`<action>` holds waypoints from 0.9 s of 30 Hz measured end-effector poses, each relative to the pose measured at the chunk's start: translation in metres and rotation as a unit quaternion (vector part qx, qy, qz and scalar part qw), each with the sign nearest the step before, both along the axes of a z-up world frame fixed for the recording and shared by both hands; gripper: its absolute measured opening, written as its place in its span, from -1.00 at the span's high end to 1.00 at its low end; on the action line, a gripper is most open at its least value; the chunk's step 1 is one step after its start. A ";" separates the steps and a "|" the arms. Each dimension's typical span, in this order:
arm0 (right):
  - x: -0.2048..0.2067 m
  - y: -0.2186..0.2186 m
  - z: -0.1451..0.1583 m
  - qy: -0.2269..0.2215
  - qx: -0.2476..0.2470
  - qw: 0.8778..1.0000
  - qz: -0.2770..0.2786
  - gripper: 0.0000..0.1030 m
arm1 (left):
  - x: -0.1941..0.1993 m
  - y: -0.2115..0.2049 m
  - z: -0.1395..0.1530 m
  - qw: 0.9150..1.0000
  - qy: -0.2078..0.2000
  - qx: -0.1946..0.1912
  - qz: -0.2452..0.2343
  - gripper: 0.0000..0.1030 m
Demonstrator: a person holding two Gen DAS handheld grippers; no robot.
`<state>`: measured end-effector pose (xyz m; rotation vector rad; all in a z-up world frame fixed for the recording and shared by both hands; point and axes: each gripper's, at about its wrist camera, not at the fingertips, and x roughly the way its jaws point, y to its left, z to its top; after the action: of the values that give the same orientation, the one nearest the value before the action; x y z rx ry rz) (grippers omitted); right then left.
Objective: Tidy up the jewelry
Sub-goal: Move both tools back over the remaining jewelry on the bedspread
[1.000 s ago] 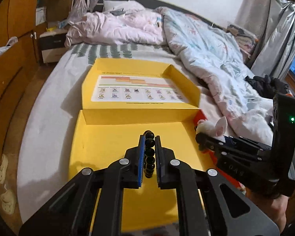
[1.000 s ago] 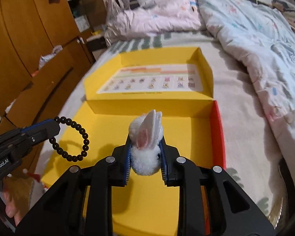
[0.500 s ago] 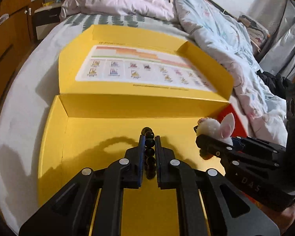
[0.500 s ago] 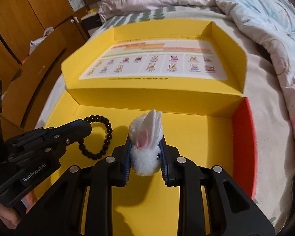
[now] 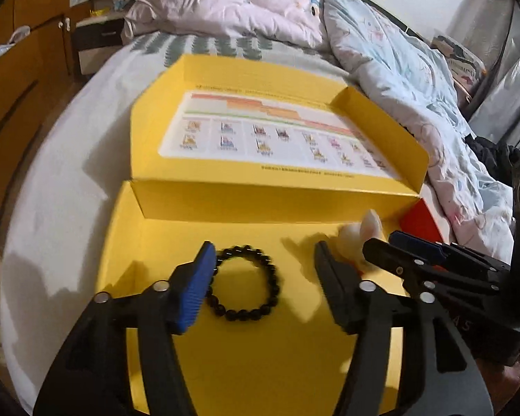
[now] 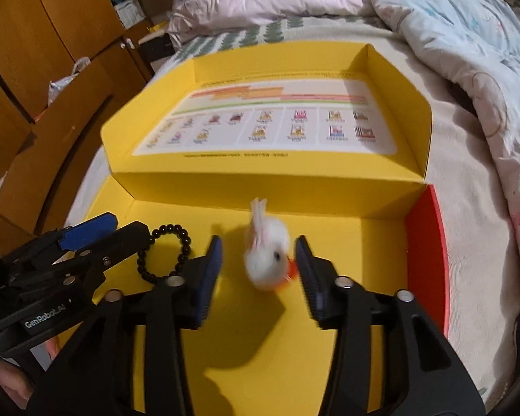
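A black bead bracelet (image 5: 242, 284) lies flat on the floor of the open yellow box (image 5: 260, 364), between the spread fingers of my left gripper (image 5: 263, 253), which is open and empty. A fluffy white bunny charm (image 6: 265, 260), blurred, sits free between the parted fingers of my right gripper (image 6: 258, 253), which is open. The bunny also shows in the left wrist view (image 5: 358, 235) beside the right gripper (image 5: 381, 242). The bracelet also shows in the right wrist view (image 6: 166, 253), partly behind the left gripper (image 6: 111, 232).
The box lid (image 6: 277, 118) stands open behind the tray, with a printed chart inside. A red side flap (image 6: 426, 256) is at the tray's right. The box lies on a bed with rumpled quilts (image 5: 398, 69). Wooden cupboards (image 6: 34, 52) stand at the left.
Both grippers have opened over the box. The bracelet has dropped from the left gripper onto the box floor, and the bunny charm has come free of the right gripper's fingers.
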<state>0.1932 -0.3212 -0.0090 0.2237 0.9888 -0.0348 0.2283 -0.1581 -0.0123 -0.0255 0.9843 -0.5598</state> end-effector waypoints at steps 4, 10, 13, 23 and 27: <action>-0.005 0.004 0.013 -0.008 -0.020 1.000 -0.001 -0.17 | -0.005 0.003 0.013 1.000 -0.002 -0.004 0.002 -0.26; -0.047 0.010 0.061 -0.048 -0.032 0.998 0.000 -0.18 | -0.027 0.019 0.049 0.999 -0.027 0.009 0.024 -0.33; -0.081 0.012 0.086 -0.075 -0.018 0.997 -0.008 -0.22 | -0.048 0.037 0.068 0.998 -0.046 0.019 0.038 -0.44; -0.197 0.013 0.077 -0.093 0.002 0.995 -0.040 -0.36 | -0.135 0.099 0.067 0.994 -0.069 0.055 0.062 -0.56; -0.225 0.016 0.058 -0.066 -0.017 0.997 -0.038 -0.36 | -0.167 0.123 0.053 0.993 -0.064 0.070 0.064 -0.56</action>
<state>-0.0319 -0.3047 0.0494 0.2296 0.8467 -0.1050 0.0612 -0.0352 0.0408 0.0719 0.8882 -0.3689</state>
